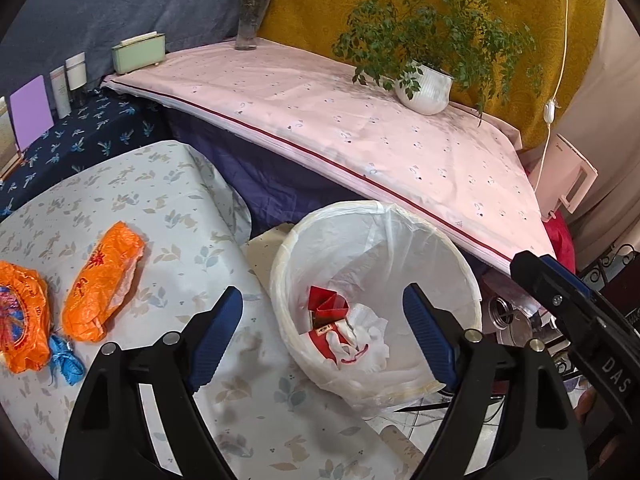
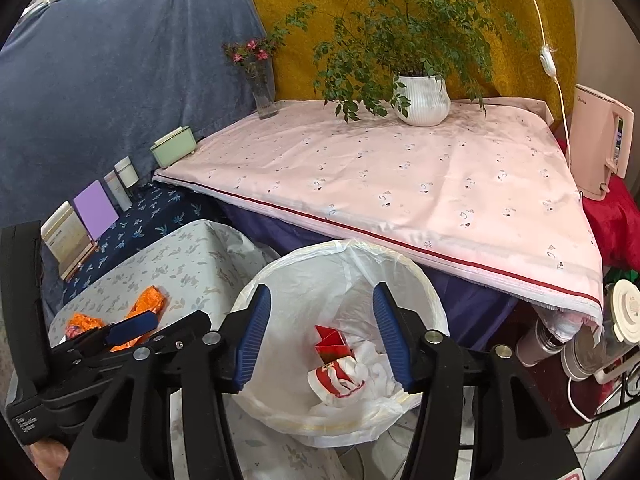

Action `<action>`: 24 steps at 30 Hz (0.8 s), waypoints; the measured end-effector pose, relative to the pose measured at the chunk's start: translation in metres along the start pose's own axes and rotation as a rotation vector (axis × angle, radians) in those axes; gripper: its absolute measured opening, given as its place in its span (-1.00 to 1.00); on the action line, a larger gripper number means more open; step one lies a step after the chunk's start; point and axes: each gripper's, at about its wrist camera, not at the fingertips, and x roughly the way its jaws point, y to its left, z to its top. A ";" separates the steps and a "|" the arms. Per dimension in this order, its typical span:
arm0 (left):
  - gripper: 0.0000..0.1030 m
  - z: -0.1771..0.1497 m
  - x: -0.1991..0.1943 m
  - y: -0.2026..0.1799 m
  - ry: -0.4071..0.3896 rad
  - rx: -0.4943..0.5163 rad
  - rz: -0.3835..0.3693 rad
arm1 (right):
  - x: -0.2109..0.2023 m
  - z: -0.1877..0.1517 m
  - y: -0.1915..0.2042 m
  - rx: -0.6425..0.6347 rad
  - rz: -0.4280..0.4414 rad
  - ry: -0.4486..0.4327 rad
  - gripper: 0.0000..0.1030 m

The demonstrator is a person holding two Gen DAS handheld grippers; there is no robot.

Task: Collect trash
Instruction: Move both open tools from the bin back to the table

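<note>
A white-lined trash bin stands beside the floral-cloth table; it also shows in the right wrist view. Inside lie red packaging and crumpled white paper, seen too in the right wrist view. Two orange plastic bags and a blue wrapper lie on the table at left. My left gripper is open and empty, over the bin's near edge. My right gripper is open and empty above the bin. The left gripper shows at left in the right wrist view.
A pink-cloth table behind the bin holds a potted plant, a flower vase and a green box. Bottles and a purple card stand on a dark blue cloth. A white kettle and jars are at right.
</note>
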 end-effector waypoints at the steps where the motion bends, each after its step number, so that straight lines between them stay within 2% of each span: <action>1: 0.52 0.000 -0.003 0.002 -0.005 -0.003 0.007 | -0.002 -0.001 0.003 -0.003 0.003 -0.003 0.07; 14: 0.52 -0.009 -0.043 0.045 -0.059 -0.059 0.093 | -0.023 -0.005 0.045 -0.055 0.057 -0.025 0.07; 24: 0.52 -0.023 -0.076 0.104 -0.080 -0.147 0.173 | -0.029 -0.018 0.094 -0.111 0.110 -0.011 0.09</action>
